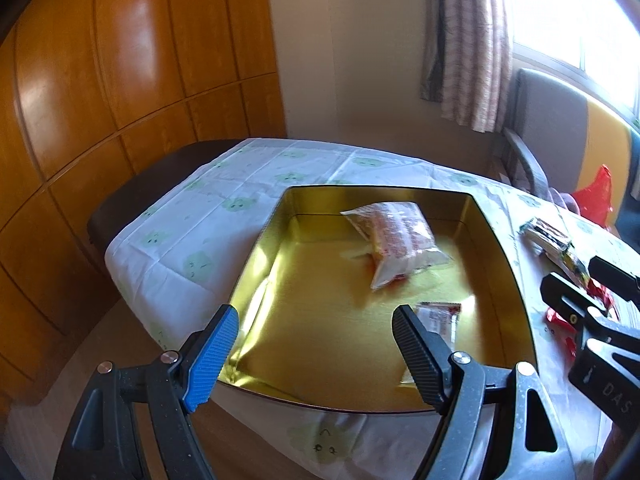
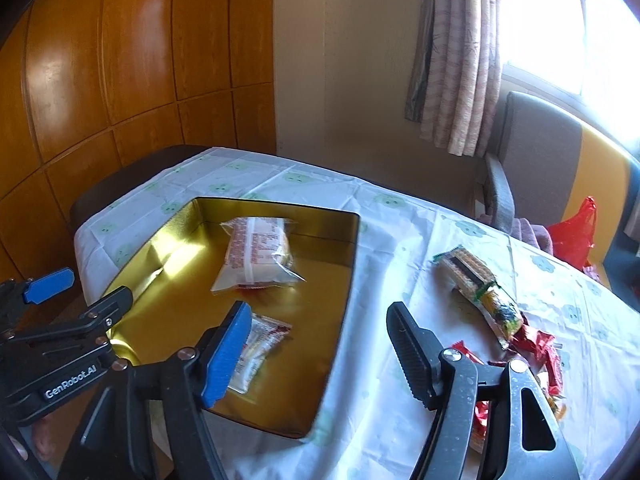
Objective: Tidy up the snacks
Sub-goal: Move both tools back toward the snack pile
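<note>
A gold tin box (image 1: 500, 248) (image 2: 340, 308) lies open on the table. Inside it rest a clear bag of pale snacks (image 1: 394, 240) (image 2: 256, 256) and a small white and red packet (image 1: 438, 318) (image 2: 260, 340). My left gripper (image 1: 316, 344) hangs open over the tin's near edge with nothing between its fingers. My right gripper (image 2: 316, 340) stands open above the tin's right rim, also with nothing in it. To its right lie a green and yellow packet (image 2: 476, 288) (image 1: 556, 246) and several red wrappers (image 2: 532, 344) on the cloth.
A white tablecloth with green faces (image 2: 400, 216) covers the table. A wooden wardrobe (image 1: 100, 100) stands at the left, a curtain (image 2: 460, 60) and a grey chair (image 2: 532, 160) at the back right. A red plastic bag (image 2: 576, 232) lies by the chair.
</note>
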